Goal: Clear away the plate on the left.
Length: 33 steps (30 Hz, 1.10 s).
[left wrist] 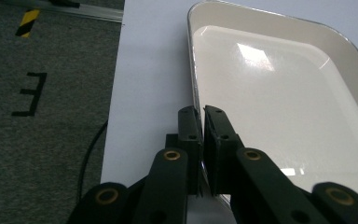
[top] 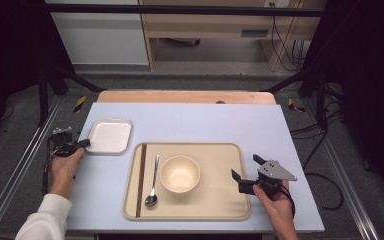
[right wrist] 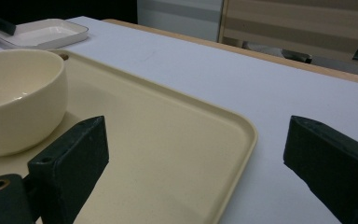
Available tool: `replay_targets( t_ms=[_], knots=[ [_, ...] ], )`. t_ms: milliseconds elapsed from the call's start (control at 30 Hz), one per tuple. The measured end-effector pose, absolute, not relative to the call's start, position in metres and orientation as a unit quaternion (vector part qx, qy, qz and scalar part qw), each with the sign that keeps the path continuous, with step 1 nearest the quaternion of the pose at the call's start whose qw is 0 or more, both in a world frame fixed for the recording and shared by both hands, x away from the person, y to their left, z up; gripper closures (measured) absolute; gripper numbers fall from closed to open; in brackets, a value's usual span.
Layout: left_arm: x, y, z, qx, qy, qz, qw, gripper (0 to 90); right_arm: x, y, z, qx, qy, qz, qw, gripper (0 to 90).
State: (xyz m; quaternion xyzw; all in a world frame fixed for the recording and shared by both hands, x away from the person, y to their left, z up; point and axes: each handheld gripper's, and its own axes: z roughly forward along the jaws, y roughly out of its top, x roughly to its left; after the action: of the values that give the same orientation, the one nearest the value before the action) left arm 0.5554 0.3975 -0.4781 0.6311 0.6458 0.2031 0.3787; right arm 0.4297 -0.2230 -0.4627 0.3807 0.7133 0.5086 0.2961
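Left gripper (left wrist: pixel 201 122): jaws pinched together on the near-left rim of the white dish (left wrist: pixel 279 88), at the table's left edge.
Right gripper (right wrist: pixel 193 163): jaws wide apart, astride the right rim of the beige tray (right wrist: pixel 168 154), clamping nothing.
Progress: by my reading, the dish is gripped but not yet lifted; moving it remains.
White dish: just left of and beyond the tray, apart from it.
Tray load: bowl (top: pixel 179 173) centre, spoon (top: pixel 153 185) and chopsticks (top: pixel 140 179) left.
Obstacles: the chopsticks and spoon crowd the tray's left side, nearest the dish.
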Motion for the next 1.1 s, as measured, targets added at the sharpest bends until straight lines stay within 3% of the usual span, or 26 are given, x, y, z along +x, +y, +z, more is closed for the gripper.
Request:
replay_targets(
  t_ms=[300,1100],
  knots=[
    [0.551,0.399,-0.47,0.605,0.661,0.184,0.404,88.6,0.43,-0.223,-0.463,0.382,0.713,0.509,0.296,7.0],
    [0.537,0.374,-0.434,0.603,0.623,0.215,0.449,88.6,0.429,-0.222,-0.462,0.381,0.712,0.51,0.296,7.0]
  ],
)
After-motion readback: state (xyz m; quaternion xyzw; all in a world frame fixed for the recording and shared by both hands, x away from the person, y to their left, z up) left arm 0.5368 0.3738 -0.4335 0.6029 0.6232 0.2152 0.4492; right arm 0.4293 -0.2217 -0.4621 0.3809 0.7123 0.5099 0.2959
